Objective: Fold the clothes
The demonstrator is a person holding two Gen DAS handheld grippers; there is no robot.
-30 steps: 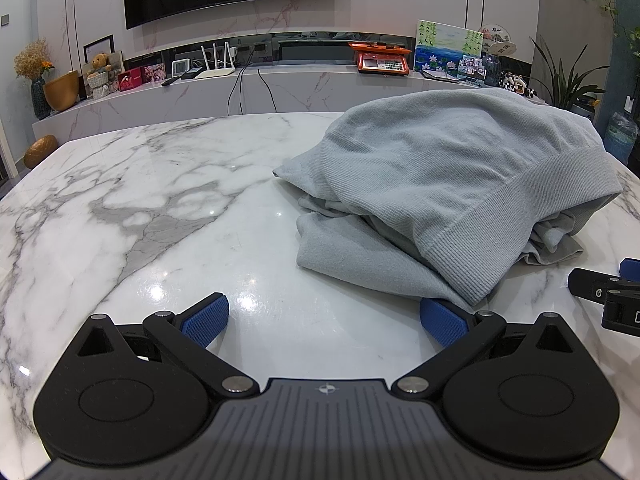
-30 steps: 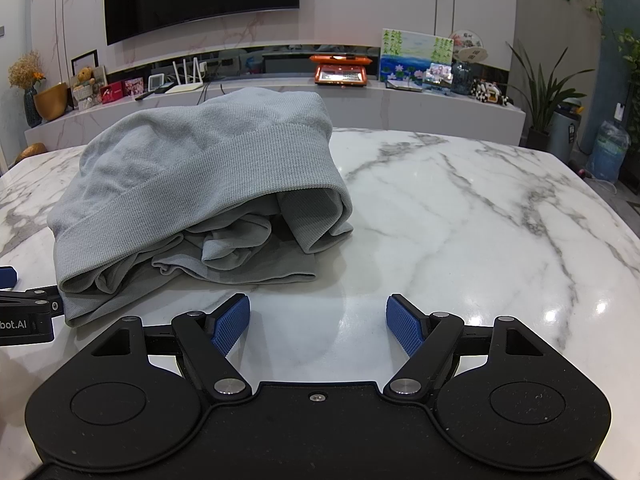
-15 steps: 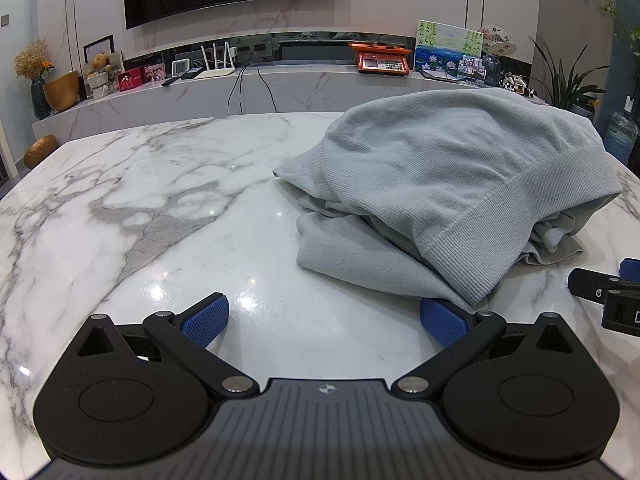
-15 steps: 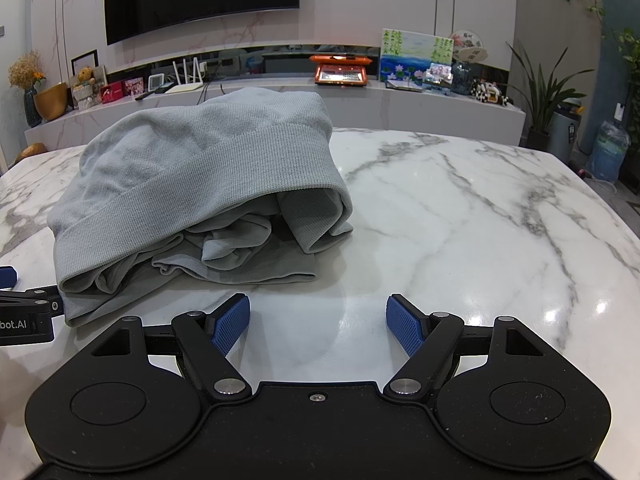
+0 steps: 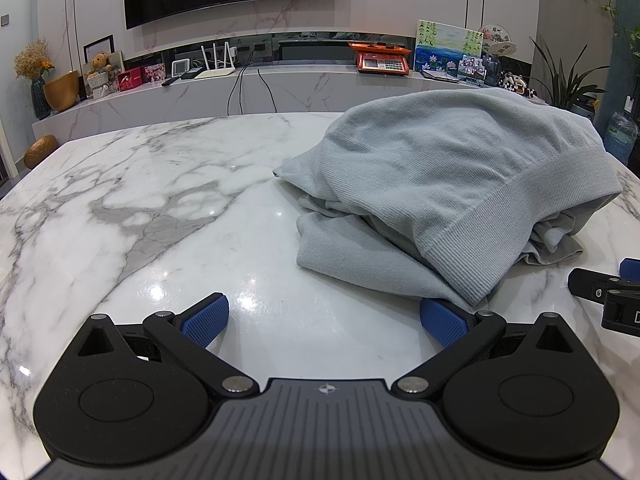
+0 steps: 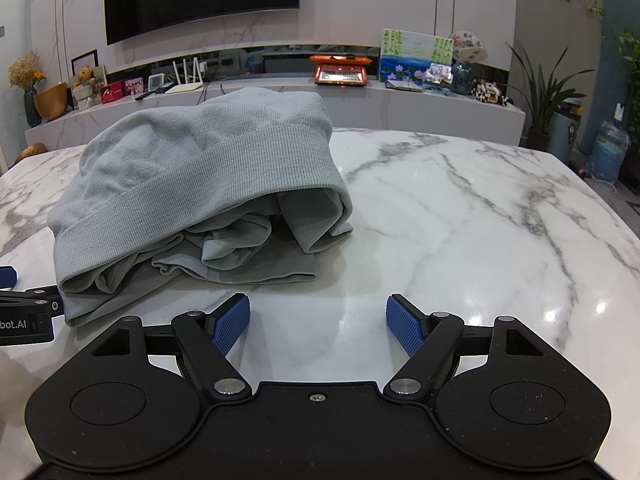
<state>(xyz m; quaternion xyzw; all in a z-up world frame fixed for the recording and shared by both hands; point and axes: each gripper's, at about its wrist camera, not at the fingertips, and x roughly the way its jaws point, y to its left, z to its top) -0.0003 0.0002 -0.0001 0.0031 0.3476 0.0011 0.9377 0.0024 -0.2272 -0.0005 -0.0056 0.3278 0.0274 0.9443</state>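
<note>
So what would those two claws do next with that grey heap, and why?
Probably the left gripper eases forward to pinch the ribbed hem. The sweater lies bunched on the table, both grippers are open and empty, and the left one's pad is already at the cloth's edge.

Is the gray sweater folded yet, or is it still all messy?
Still messy. The gray sweater sits in a crumpled heap on the marble table. The left gripper and right gripper are both open and hold nothing. Spreading it flat and every fold remain.
</note>
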